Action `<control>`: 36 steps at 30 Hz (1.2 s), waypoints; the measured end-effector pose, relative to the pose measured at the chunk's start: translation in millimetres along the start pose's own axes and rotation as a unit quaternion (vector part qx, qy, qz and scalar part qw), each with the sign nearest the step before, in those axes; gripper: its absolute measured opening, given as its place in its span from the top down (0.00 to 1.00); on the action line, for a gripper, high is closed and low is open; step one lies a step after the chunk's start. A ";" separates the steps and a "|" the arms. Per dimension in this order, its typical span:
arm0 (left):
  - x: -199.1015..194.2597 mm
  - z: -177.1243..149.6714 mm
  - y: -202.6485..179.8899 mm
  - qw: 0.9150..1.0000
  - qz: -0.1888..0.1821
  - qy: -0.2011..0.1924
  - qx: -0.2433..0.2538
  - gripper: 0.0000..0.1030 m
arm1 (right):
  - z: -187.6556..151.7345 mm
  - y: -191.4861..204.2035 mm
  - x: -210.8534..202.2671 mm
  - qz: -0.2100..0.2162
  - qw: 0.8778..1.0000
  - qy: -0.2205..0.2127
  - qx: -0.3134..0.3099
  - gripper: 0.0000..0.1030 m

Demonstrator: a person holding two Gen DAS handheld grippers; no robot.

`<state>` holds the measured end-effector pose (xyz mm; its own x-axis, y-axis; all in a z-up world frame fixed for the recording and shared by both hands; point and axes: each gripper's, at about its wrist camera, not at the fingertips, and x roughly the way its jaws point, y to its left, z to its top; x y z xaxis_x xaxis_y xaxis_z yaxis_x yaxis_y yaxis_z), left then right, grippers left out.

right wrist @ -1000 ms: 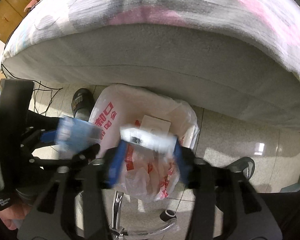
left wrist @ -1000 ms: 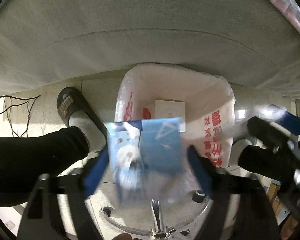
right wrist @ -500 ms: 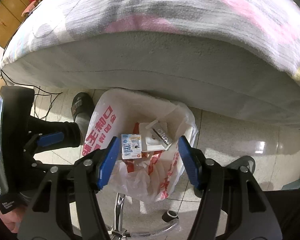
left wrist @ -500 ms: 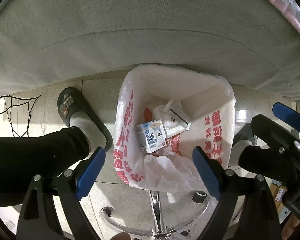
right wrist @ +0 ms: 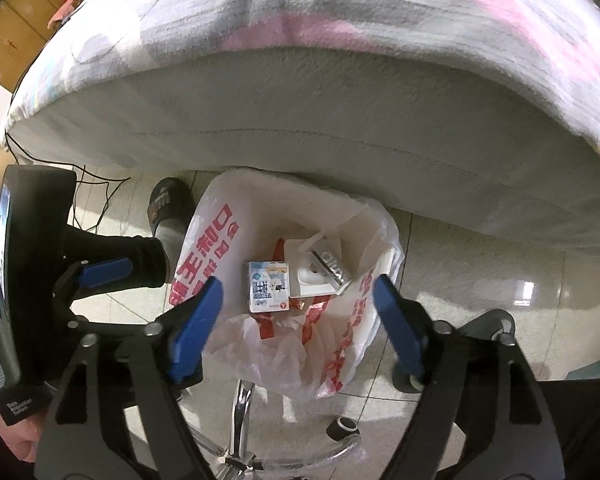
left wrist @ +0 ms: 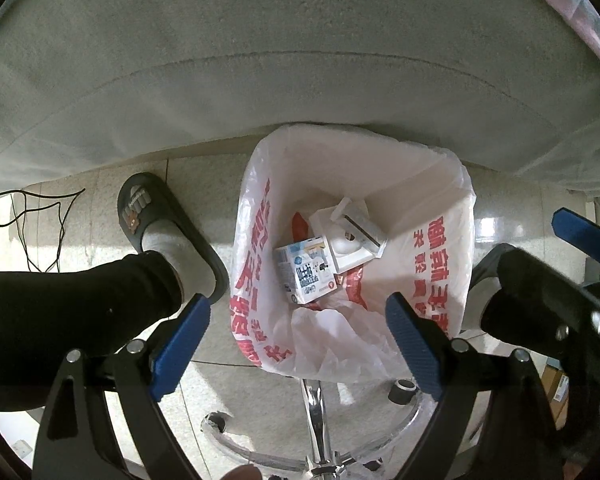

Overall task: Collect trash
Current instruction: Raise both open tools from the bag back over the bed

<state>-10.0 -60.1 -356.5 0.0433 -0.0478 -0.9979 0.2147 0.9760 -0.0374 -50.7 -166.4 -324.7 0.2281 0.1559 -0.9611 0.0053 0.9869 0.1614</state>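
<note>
A white plastic trash bag with red print (left wrist: pixel 432 256) stands open on the floor below me; it also shows in the right wrist view (right wrist: pixel 208 256). Inside lie a small blue and white carton (left wrist: pixel 305 274) (right wrist: pixel 268 286) and a white box with a torn flap (left wrist: pixel 350 236) (right wrist: pixel 320 270). My left gripper (left wrist: pixel 298 344) is open and empty above the bag's near side. My right gripper (right wrist: pixel 296 322) is open and empty, also above the bag; its blue finger (left wrist: pixel 580 234) shows in the left wrist view.
A grey mattress edge (left wrist: pixel 300 60) runs close behind the bag. A person's leg and black slipper (left wrist: pixel 156 216) stand to the bag's left. A chrome chair base with casters (left wrist: pixel 316 416) sits under me. Black cables (left wrist: pixel 32 216) lie at far left.
Both grippers opened and let go: the blue carton from the left and the white box from the right dropped into the bag, where they now lie still.
</note>
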 end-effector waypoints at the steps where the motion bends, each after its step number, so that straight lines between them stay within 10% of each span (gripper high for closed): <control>1: -0.5 0.0 0.2 1.000 0.001 -0.002 0.000 0.14 | -0.2 0.1 0.0 -0.001 1.000 0.000 0.000 0.22; 21: -51.9 -6.5 3.5 0.996 0.010 -0.092 -0.004 0.08 | -12.6 -1.4 -54.7 -0.012 0.999 -0.045 0.003 0.10; 36: -137.4 -13.8 4.4 0.979 -0.011 -0.200 -0.025 0.08 | -15.2 5.1 -159.9 -0.019 0.982 -0.186 -0.010 0.07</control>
<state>-28.5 -46.2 -220.3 0.4196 -0.1377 -0.8972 0.1722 0.9826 -0.0703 -102.0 -185.7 -173.6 0.5685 0.0965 -0.8170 0.0032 0.9928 0.1194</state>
